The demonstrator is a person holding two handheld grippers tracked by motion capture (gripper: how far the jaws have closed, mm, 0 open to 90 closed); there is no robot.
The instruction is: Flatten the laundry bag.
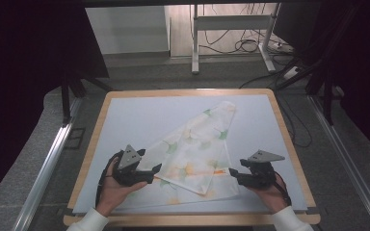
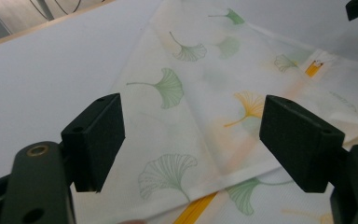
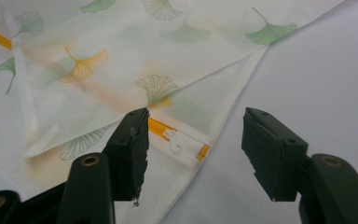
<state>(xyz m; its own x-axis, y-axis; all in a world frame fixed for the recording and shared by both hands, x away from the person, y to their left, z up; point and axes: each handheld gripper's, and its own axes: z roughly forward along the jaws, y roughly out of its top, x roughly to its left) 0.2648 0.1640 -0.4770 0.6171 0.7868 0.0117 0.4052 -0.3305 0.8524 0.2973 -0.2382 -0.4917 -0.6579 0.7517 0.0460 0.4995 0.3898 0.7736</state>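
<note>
The pillowcase (image 1: 192, 154), a thin white one printed with green and orange ginkgo leaves, lies folded on the pale blue mat of the wooden-edged table (image 1: 279, 122), toward your side of it, its long point running off to the far right. An orange zipper (image 3: 175, 135) with a white pull sits at its near right corner, and the cloth is sheer enough that the orange band shows through the layer above.

Your left gripper (image 1: 147, 174) hovers over the near left edge of the folded cloth, jaws spread wide with nothing between the pads. Your right gripper (image 1: 235, 174) waits just off the near right corner, jaws apart too, though a little narrower, and it grips nothing; the zipper end lies just ahead of its left jaw.

The step looks like picking up an edge for the next fold. Come in low and flat, so one pad slides under the hem instead of pushing the fabric into a ridge. On the left, take only the top layer where its stitched hem (image 2: 242, 173) crosses the lower one; biting deeper will likely lift both layers and undo the fold. On the right, grip beside the zipper, not on the hard pull, since the pads may slip there. The weave is light and smooth, so close firmly and lift both sides together to keep the crease straight.
</note>
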